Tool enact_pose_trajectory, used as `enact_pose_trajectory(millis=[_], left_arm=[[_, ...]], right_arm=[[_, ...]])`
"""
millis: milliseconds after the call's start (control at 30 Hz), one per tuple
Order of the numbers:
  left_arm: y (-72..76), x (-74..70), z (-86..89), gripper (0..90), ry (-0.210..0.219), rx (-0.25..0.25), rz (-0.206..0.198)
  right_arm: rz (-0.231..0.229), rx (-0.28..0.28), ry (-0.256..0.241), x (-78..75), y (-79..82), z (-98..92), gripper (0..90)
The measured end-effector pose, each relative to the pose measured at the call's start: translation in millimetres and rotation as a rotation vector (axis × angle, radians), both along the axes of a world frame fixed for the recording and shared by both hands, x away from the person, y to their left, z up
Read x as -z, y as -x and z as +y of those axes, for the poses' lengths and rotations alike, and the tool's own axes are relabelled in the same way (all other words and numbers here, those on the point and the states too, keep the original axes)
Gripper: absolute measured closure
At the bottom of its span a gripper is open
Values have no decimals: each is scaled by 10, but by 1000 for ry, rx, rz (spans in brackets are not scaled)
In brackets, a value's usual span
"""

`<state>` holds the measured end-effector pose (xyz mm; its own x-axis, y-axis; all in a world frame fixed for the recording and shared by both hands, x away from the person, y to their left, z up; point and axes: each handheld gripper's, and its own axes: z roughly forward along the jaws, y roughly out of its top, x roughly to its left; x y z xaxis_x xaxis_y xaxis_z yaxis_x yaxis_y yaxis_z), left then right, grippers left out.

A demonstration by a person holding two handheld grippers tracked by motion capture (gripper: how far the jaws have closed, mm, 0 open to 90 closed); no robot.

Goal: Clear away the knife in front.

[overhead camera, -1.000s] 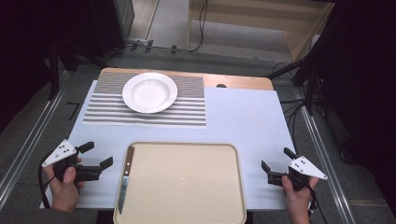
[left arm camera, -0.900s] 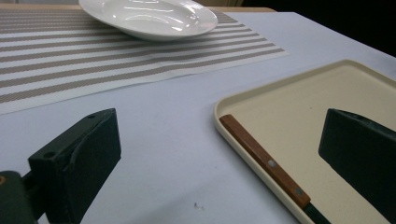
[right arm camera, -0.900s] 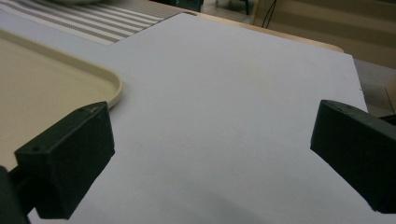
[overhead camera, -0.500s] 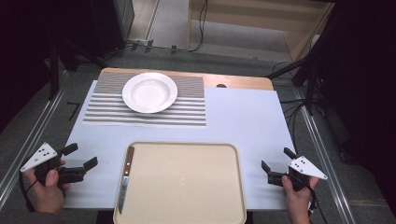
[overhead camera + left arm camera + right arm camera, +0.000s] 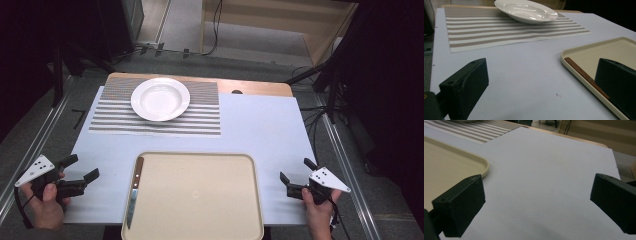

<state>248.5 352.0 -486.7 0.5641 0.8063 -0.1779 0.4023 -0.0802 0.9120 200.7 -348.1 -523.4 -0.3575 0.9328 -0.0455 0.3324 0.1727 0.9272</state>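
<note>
Both pairs of jaws stand wide apart with nothing between them. At the near left edge of the bench (image 5: 260, 125), the left gripper (image 5: 80, 169) is held in the person's left hand (image 5: 47, 202), just beside the tray (image 5: 200, 200) but not touching it. Its own view looks across bare pale surface toward the tray's left rim, with one jaw in front of the rim. The right gripper (image 5: 295, 176) hovers at the near right edge in the right hand (image 5: 317, 207), a little apart from the tray's right side — its view shows the tray's rounded far corner off to the left.

Along the left inside edge of the cream tray lies a knife (image 5: 134, 192), brown handle toward the far side, blade toward the person. Farther back, a striped placemat (image 5: 200, 112) covers the left far part of the bench, and a white plate (image 5: 160, 98) sits on it — well apart from both grippers.
</note>
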Motion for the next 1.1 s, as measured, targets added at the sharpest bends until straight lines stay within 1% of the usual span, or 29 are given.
enact_pose_trajectory(millis=[133,200,567,1100], left_arm=[[8,22,-21,0,-3,10,-10],[9,30,-19,0,3,14,-13],[4,42,1,0,26,14,-11],[-2,46,-13,0,17,16,-4]], right_arm=[[0,1,1,0,0,0,0],[0,2,2,0,0,0,0],[0,3,0,1,-1,-2,0],[0,2,1,0,0,-1,0]])
